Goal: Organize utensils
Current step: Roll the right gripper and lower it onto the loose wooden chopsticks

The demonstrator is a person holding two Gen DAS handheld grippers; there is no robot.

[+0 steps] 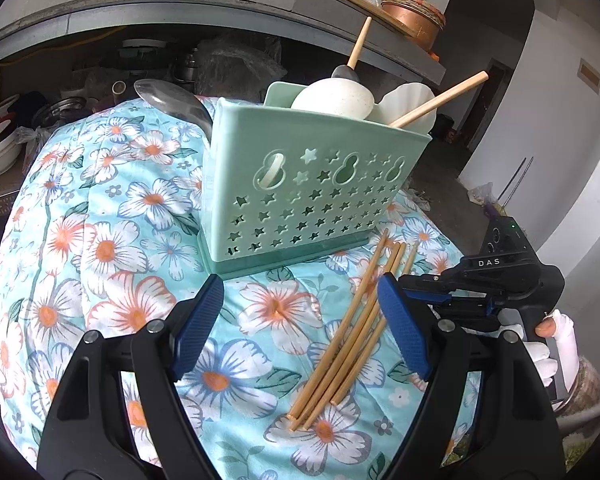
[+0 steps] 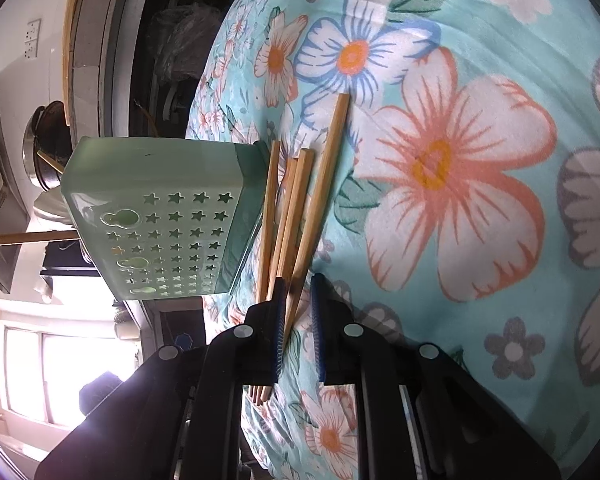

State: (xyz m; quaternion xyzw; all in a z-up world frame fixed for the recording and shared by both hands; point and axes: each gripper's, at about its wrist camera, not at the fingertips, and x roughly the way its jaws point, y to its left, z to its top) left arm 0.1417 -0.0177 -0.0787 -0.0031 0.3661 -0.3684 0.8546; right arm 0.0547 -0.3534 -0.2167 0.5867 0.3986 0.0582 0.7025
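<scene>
Beside the green caddy (image 1: 300, 184), right gripper (image 2: 298, 320) fingers part-open astride one chopstick (image 2: 320, 196): close squarely, isolating it; left gripper (image 1: 300, 328) open, idle.

Chopsticks (image 1: 346, 336) btwn wide L jaws

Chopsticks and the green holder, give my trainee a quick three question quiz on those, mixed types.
1. True or false: the chopsticks lie loose on the floral cloth.
2. The left gripper is: A open, B shut on a chopstick.
3. Fill in: the right gripper has one ___ between its fingers.

Key: 1 true. 2 A. 3 chopstick. More utensils stand inside the green holder.
</scene>
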